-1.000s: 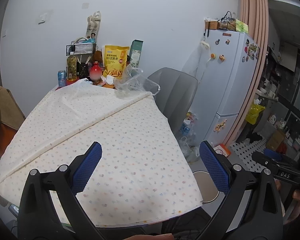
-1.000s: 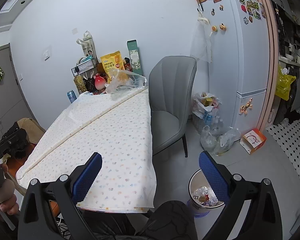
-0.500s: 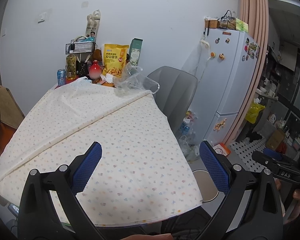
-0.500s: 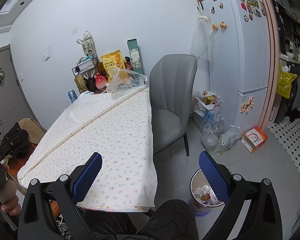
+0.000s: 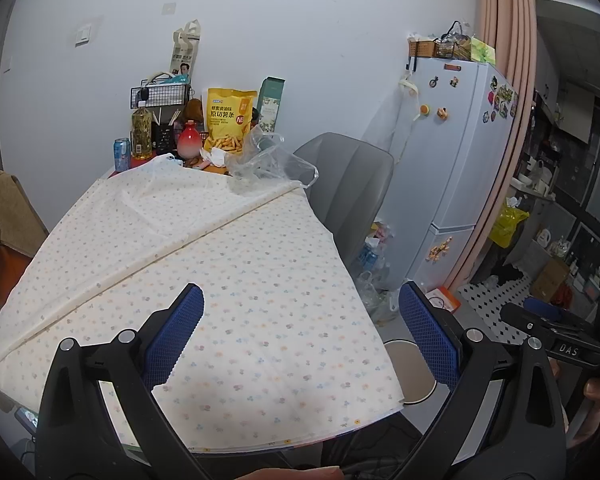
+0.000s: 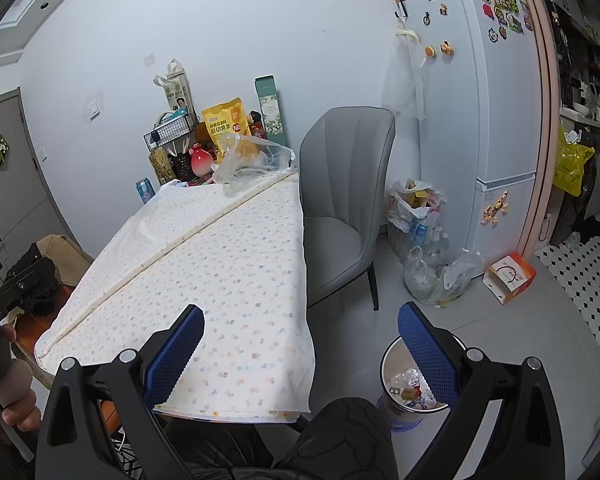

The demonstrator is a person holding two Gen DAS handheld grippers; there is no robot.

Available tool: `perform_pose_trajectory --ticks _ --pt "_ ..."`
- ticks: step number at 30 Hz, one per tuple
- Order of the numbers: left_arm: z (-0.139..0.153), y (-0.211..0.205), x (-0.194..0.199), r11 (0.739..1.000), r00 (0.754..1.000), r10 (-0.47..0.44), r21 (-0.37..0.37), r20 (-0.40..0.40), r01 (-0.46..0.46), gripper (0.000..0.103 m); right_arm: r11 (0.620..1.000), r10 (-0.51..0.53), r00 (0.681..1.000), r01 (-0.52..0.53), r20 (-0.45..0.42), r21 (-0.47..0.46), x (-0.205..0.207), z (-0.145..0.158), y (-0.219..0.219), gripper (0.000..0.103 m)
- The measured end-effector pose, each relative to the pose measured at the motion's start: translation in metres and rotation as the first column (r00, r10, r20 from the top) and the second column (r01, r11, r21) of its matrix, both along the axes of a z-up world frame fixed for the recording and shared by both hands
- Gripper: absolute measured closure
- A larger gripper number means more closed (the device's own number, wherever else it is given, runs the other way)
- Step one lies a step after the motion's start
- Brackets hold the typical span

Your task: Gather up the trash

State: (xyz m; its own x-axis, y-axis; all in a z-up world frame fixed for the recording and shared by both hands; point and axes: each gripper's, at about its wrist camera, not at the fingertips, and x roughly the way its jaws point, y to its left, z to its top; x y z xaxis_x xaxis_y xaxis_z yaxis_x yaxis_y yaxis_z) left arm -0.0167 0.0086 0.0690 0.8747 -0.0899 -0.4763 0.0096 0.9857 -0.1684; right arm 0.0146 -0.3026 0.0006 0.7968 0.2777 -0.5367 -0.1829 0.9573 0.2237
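Observation:
My left gripper [image 5: 300, 336] is open and empty above the near end of a table covered with a flowered cloth [image 5: 220, 272]. My right gripper [image 6: 300, 344] is open and empty over the table's near right corner [image 6: 260, 360]. A crumpled clear plastic bag [image 5: 268, 160] lies at the table's far end; it also shows in the right wrist view [image 6: 252, 156]. A round trash bin [image 6: 408, 388] with wrappers inside stands on the floor right of the table; its rim shows in the left wrist view [image 5: 412, 376].
A grey chair [image 6: 340, 200] stands at the table's right side. Snack bag [image 5: 226, 120], bottle, can [image 5: 121, 154] and wire rack crowd the far end. Full plastic bags [image 6: 424, 248] and an orange box [image 6: 510, 278] lie by the fridge [image 6: 480, 100].
Both views have shifted slightly; the left gripper has risen a little. Both grippers stay open and empty.

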Motion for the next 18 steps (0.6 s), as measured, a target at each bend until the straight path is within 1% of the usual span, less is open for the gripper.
perform_pose_trajectory --ticks 18 --pt "-0.0002 -0.0032 -0.0014 1.000 1.000 0.001 0.007 -0.002 -0.001 0.006 1.000 0.000 1.000 0.000 -0.003 0.000 0.0005 -0.0008 0.0004 0.008"
